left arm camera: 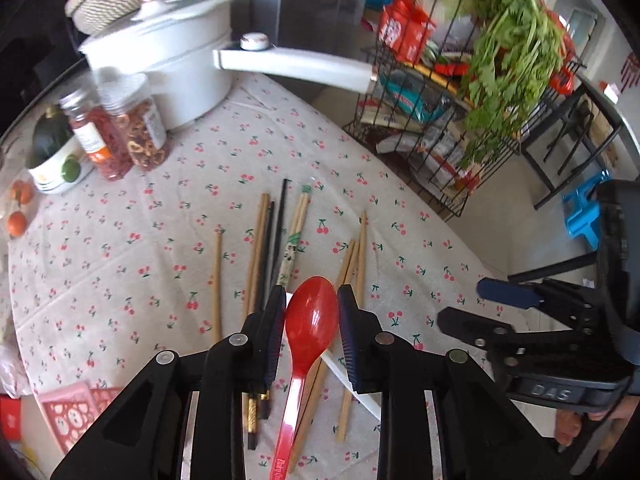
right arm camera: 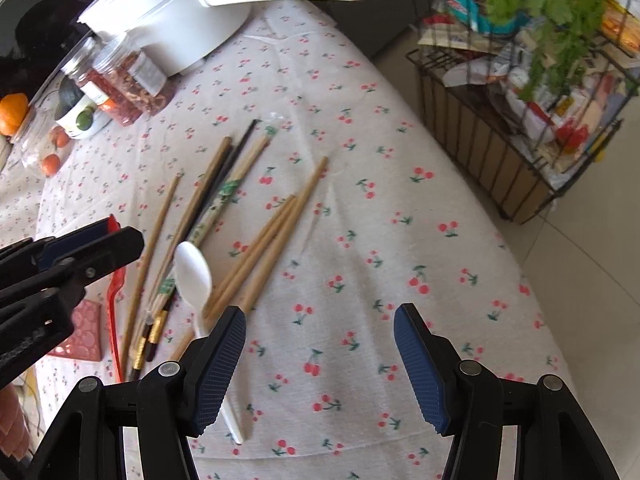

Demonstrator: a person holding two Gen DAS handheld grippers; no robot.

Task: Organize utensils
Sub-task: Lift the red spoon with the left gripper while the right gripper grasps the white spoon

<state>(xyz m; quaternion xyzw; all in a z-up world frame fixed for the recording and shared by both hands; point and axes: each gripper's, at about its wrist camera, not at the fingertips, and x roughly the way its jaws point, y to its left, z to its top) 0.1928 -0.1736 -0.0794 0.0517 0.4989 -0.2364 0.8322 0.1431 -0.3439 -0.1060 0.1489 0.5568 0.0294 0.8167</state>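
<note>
Between the left gripper's (left arm camera: 312, 312) pads: red spoon (left arm camera: 310, 322), bowl forward, handle trailing back under the camera. Jaws sit close on both sides of the bowl, looks like a grip on it, though contact isn't fully clear from the left wrist view. From the right wrist view the spoon appears lifted off the cloth, edge-on in the jaws. Holding at the bowl is likely because that's the widest part for the pads to catch.

Right gripper (right arm camera: 320, 364): jaws wide apart, nothing between them, hovering over bare cloth. White spoon (right arm camera: 194, 272) lies just left of its left finger, handle running under that finger's tip, bowl resting on the chopsticks. My guess is it's the next pick for this side.

Just ahead of the left gripper, the chopsticks (left arm camera: 264, 248) lie scattered on the bench (left arm camera: 120, 248): a mixed bunch of wood, black and printed ones roughly parallel, a second wooden cluster (left arm camera: 354, 264) to its right, one single stick (left arm camera: 217, 280) off to the left. Unsorted, no pairs made yet.

No utensil holder visible in either view, so destination unclear.

Farther out: white pot (left arm camera: 168, 60), jars (left arm camera: 120, 132) and a bottle (left arm camera: 52, 152) at the far-left edge, wire rack (left arm camera: 460, 128) beyond the bench on the right.

Risk: spoon bowl is smooth and curved, could slip or rotate.
</note>
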